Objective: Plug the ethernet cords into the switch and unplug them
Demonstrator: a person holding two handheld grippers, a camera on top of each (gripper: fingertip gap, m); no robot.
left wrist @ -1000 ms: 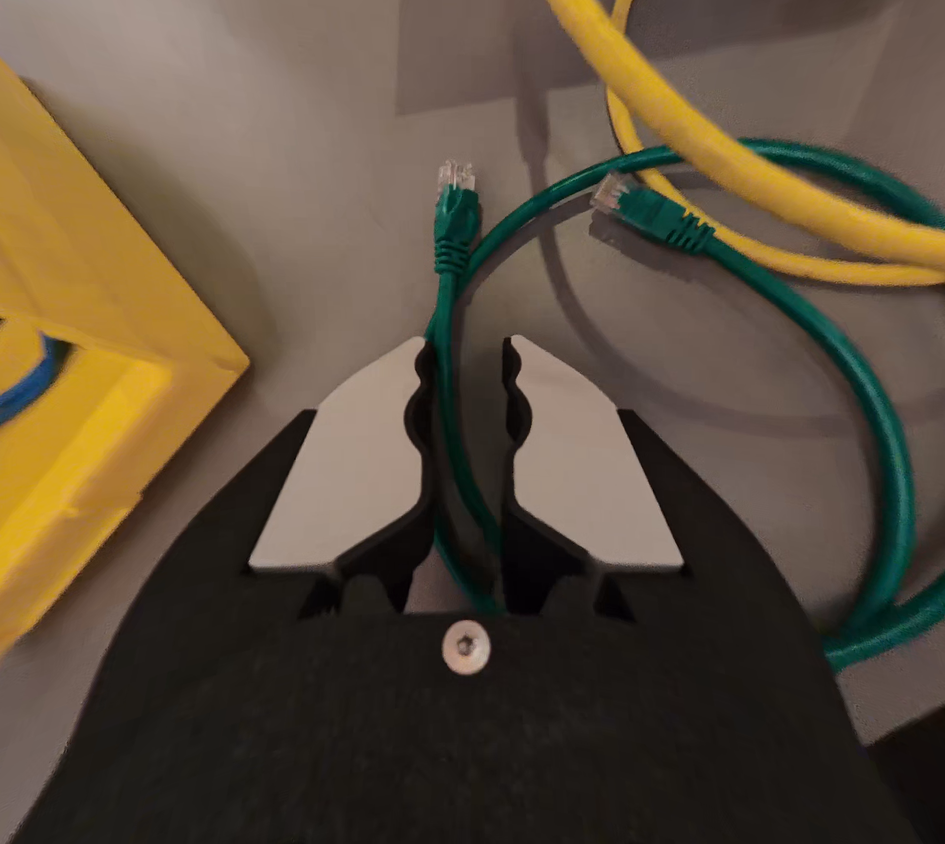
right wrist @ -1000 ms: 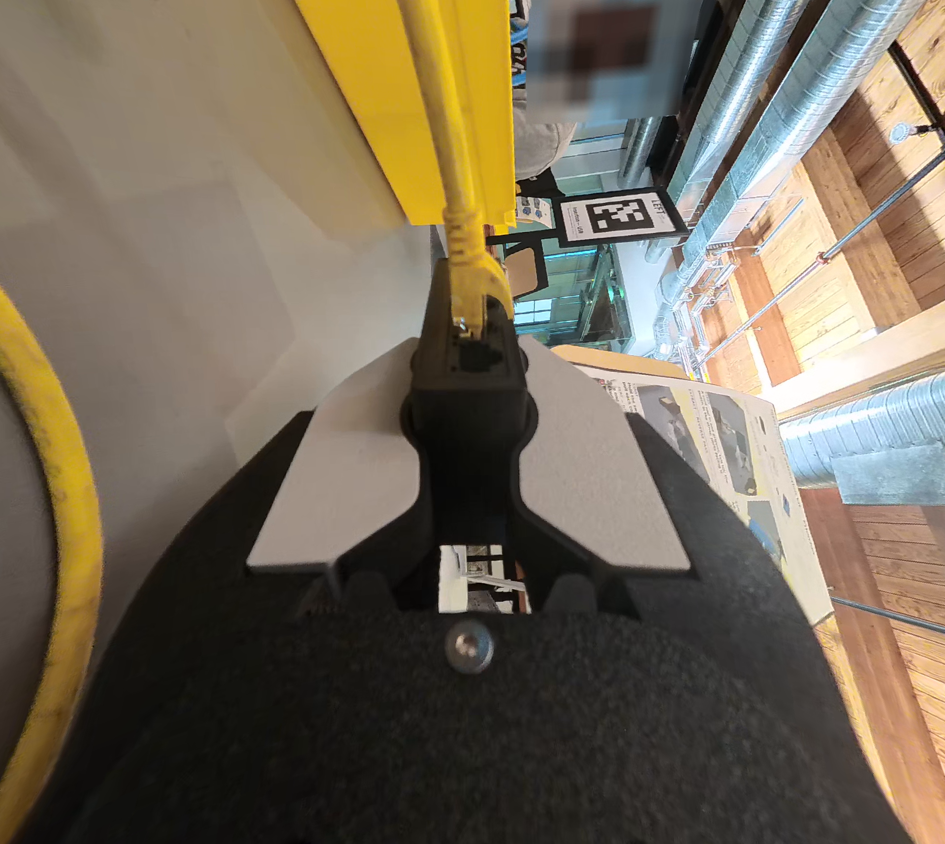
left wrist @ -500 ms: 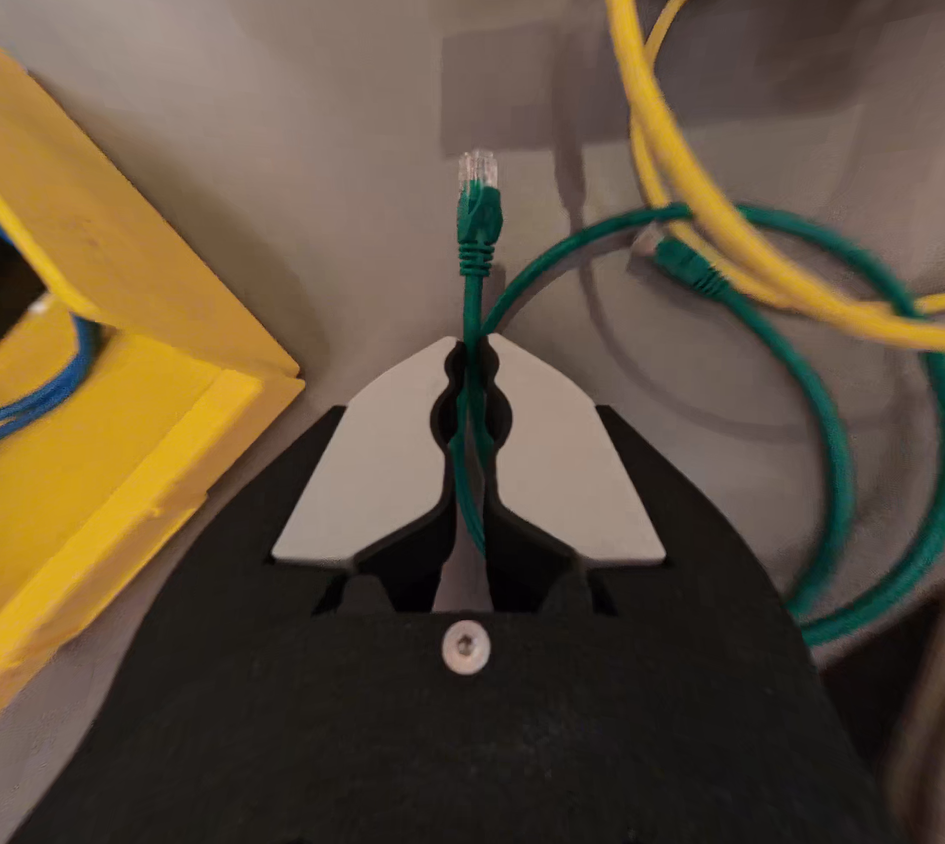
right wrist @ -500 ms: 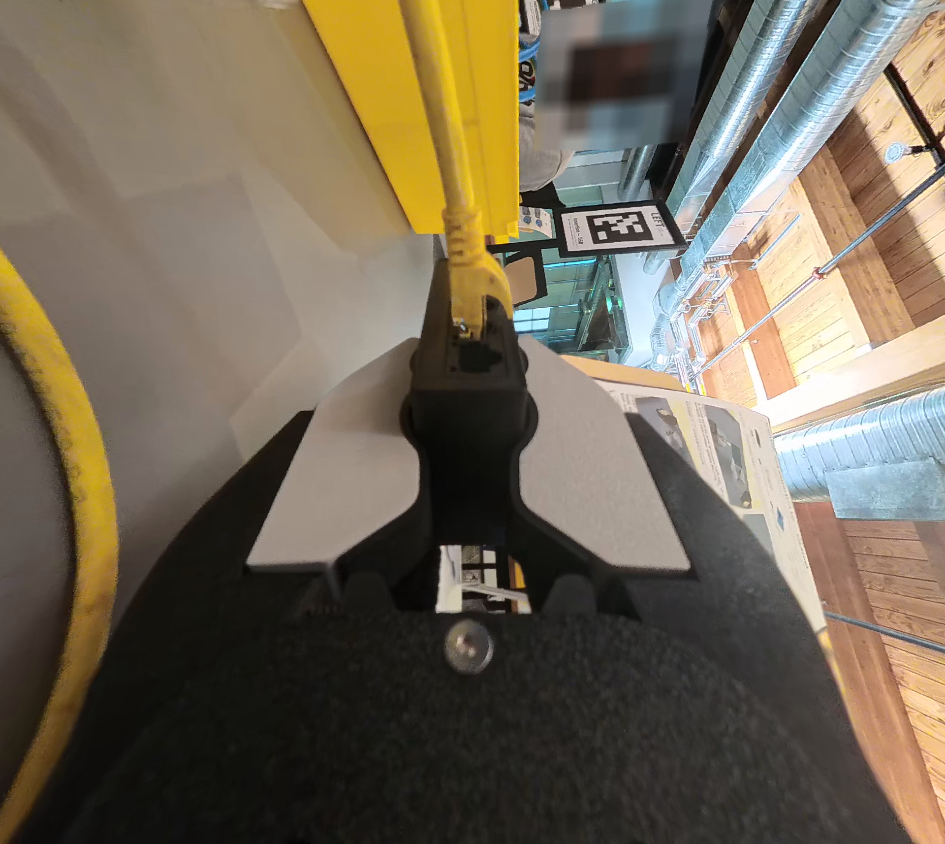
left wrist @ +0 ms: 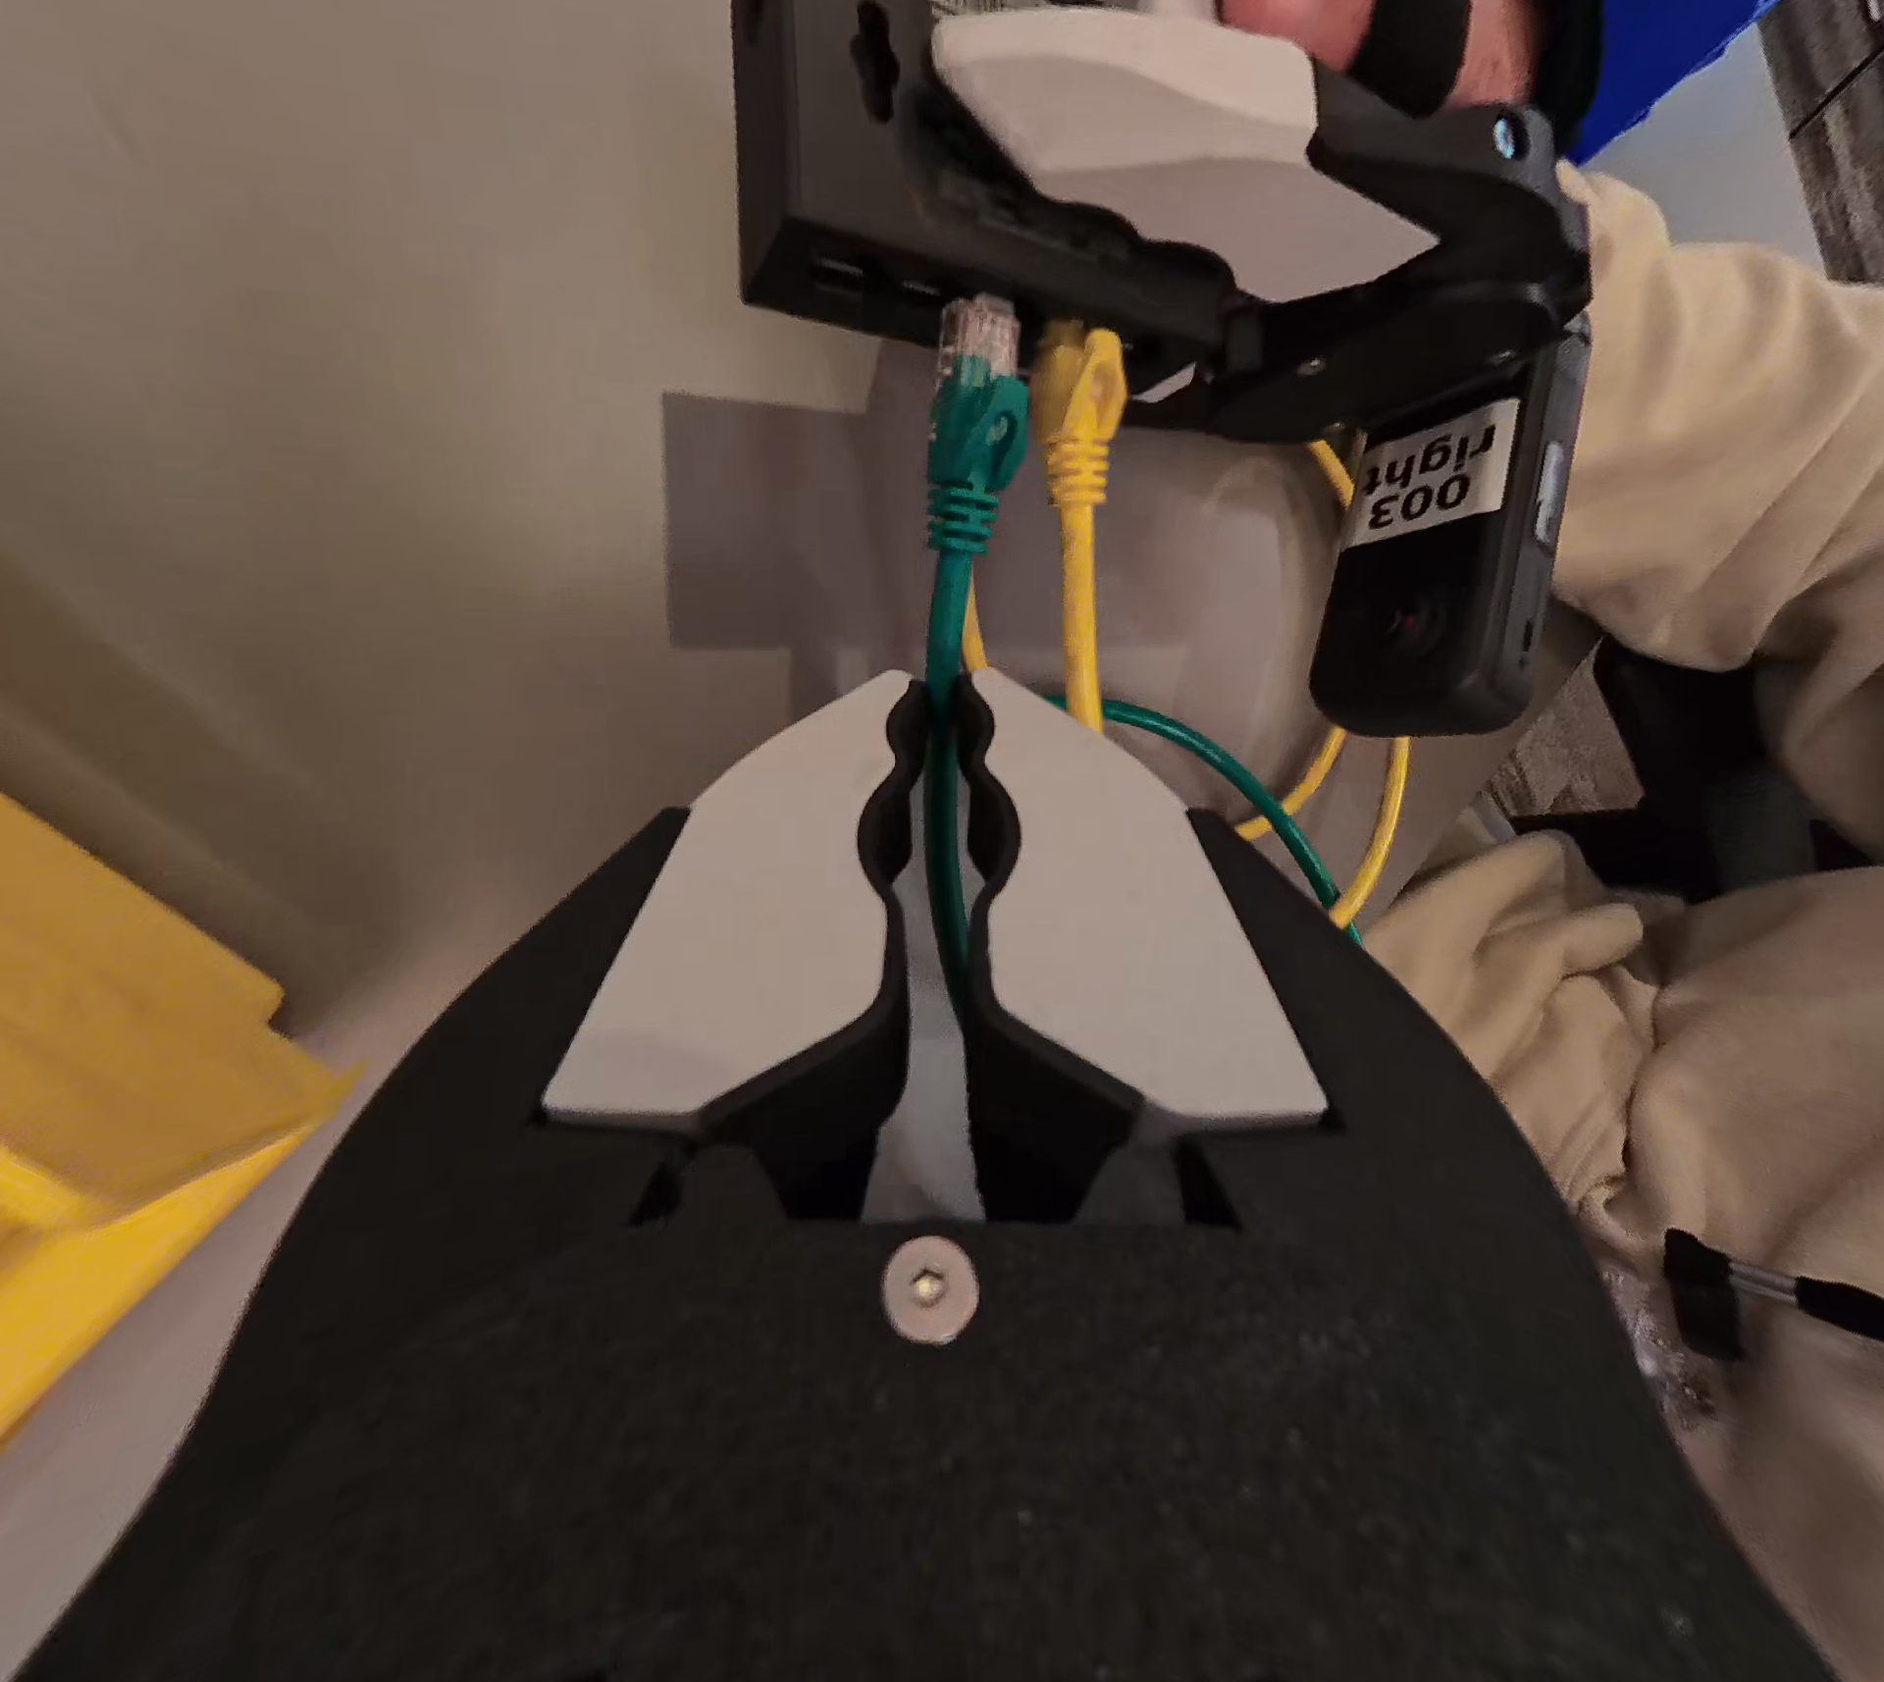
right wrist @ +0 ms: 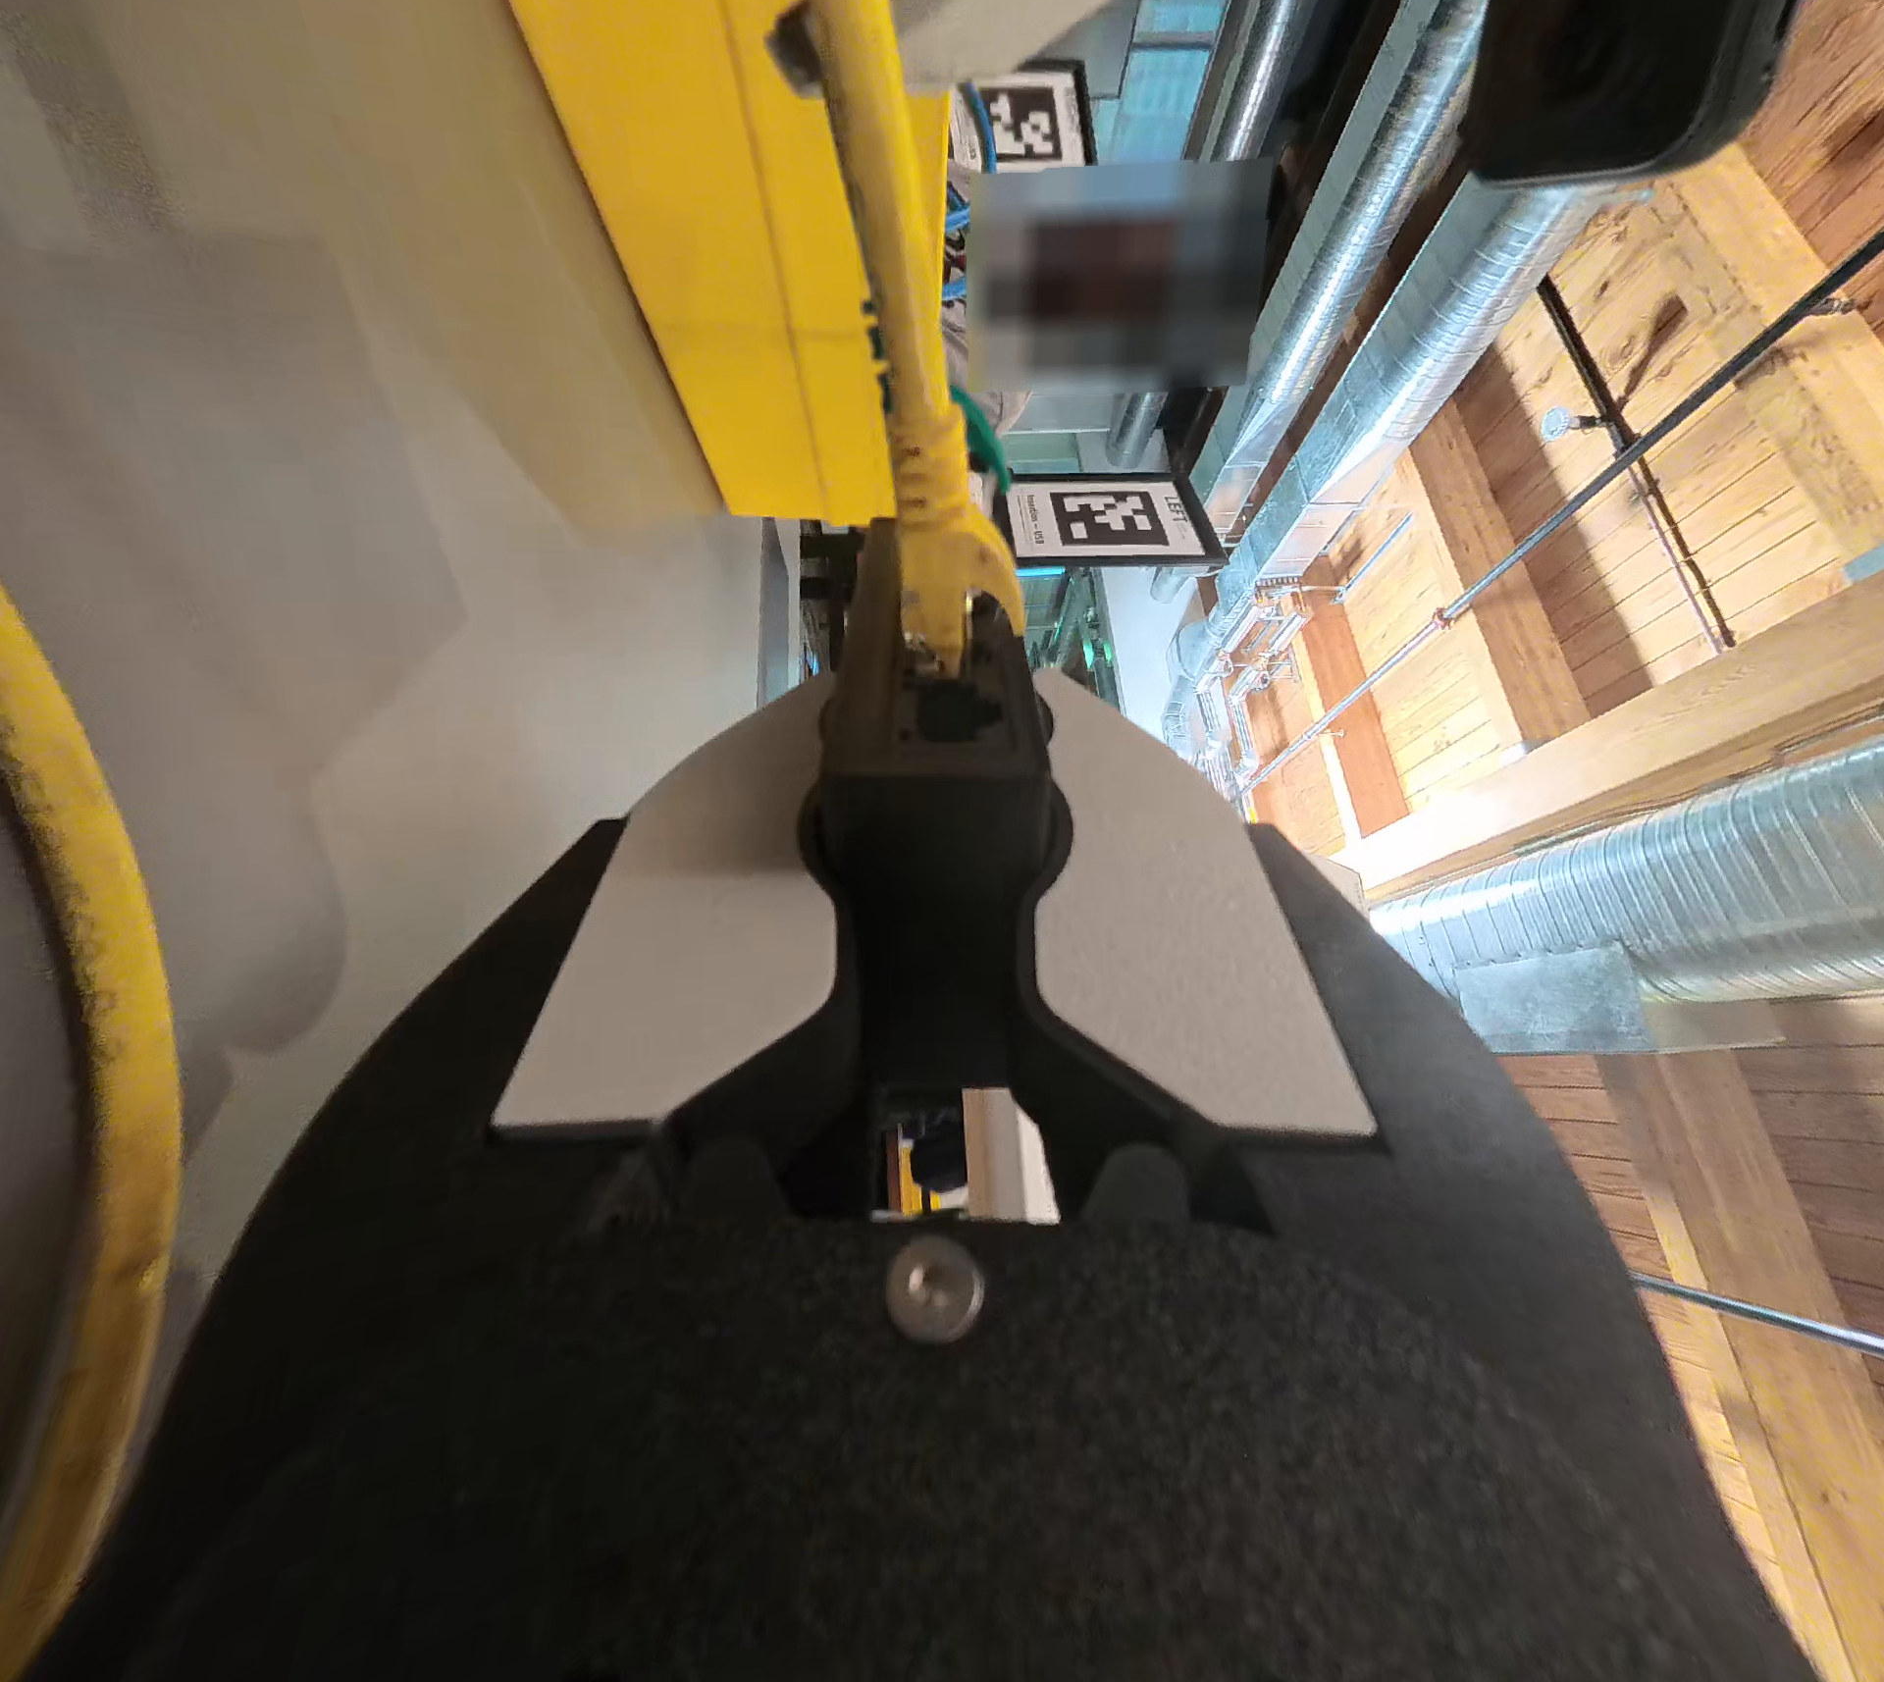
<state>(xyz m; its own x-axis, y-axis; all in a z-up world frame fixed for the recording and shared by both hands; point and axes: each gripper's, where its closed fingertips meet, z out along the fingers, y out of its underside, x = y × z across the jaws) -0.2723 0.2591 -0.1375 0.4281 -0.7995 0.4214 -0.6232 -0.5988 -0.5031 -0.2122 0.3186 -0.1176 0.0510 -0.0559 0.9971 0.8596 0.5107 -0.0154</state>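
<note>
Switch now fills the top of the left wrist view, held off the table in the clenched right gripper, port row facing down, with the yellow cord already seated in one port. Left gripper, which a second ago lay open around the green cord on the table, has clamped on it just behind the boot and raised it, so the clear plug sits at the mouth of the port beside the yellow one. Judgement: insertion is imminent but not done; whether the plug has entered the port cannot be told
</note>
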